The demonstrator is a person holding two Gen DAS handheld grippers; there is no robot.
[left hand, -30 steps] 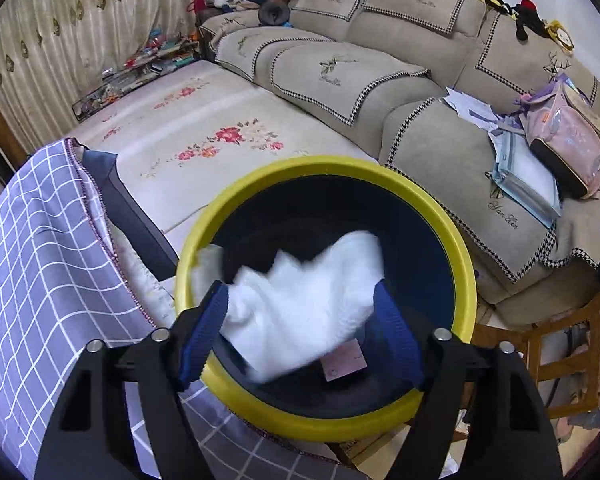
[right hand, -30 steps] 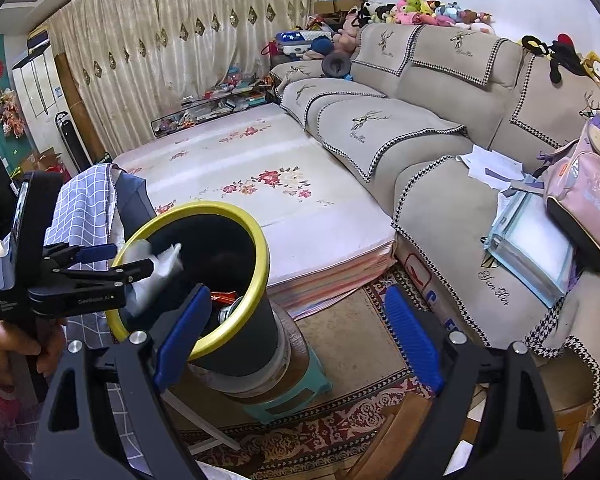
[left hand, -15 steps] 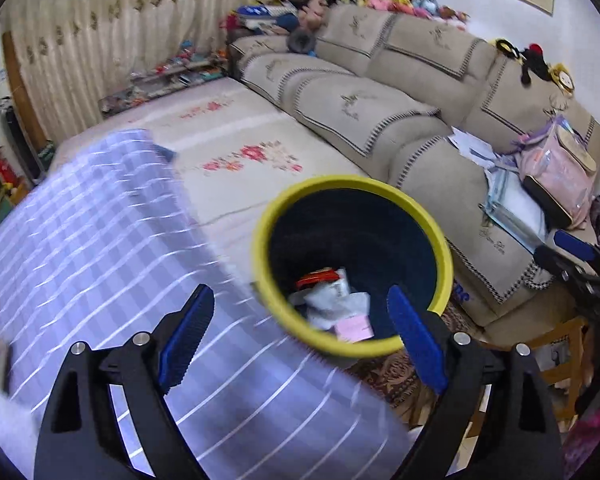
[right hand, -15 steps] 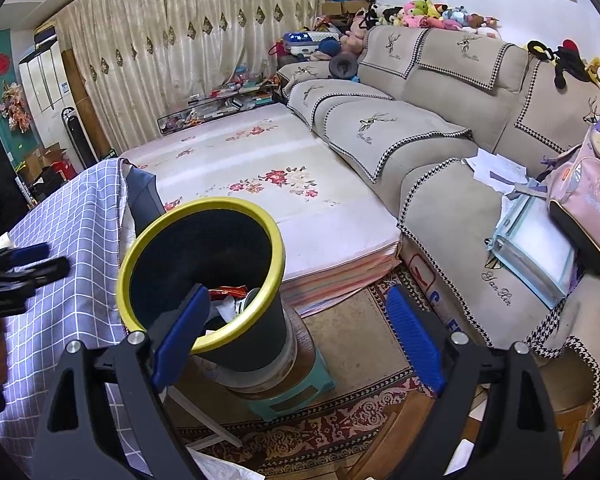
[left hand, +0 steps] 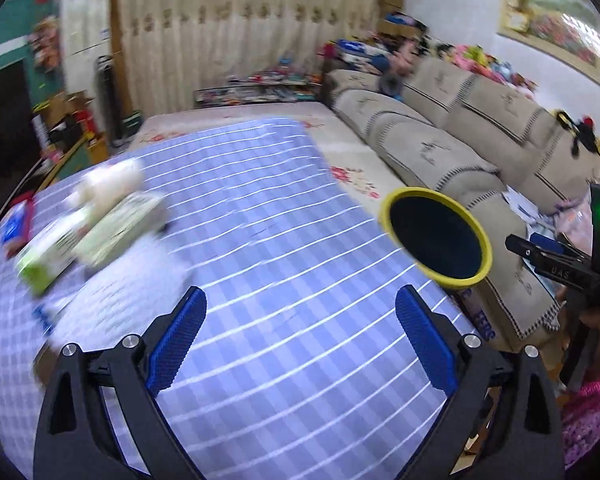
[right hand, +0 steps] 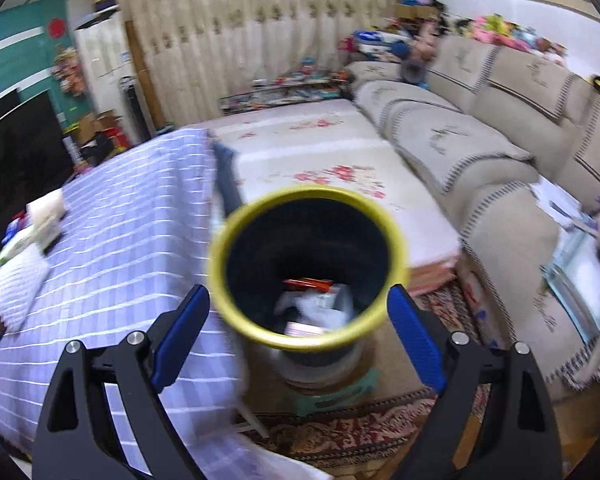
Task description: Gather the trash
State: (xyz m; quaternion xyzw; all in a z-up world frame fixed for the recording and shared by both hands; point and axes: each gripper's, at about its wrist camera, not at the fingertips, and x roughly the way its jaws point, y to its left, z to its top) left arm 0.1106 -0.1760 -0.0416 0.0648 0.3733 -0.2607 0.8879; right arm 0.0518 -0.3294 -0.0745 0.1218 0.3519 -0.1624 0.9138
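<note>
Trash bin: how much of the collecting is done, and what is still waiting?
Done: the yellow-rimmed bin holds white tissue and wrappers.
In hand: nothing; the left gripper, jaws just opened, and the right gripper are both open and empty.
Left: blurred cartons and a white wad lie on the checked tablecloth.

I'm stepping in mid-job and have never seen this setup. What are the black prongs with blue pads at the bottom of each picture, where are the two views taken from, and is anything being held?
No robot here: a person carries a two-finger gripper in each hand, each with a camera looking along its fingers. The left-wrist view shows the left gripper, jaws wide, nothing between them, having just been opening. It faces a table with a blue checked cloth; blurred trash, cartons and something white, lies at its far left. The right-wrist view shows the right gripper, also open and empty, above the yellow-rimmed bin, which already holds wrappers and paper. The right gripper also shows at the left view's right edge.
</note>
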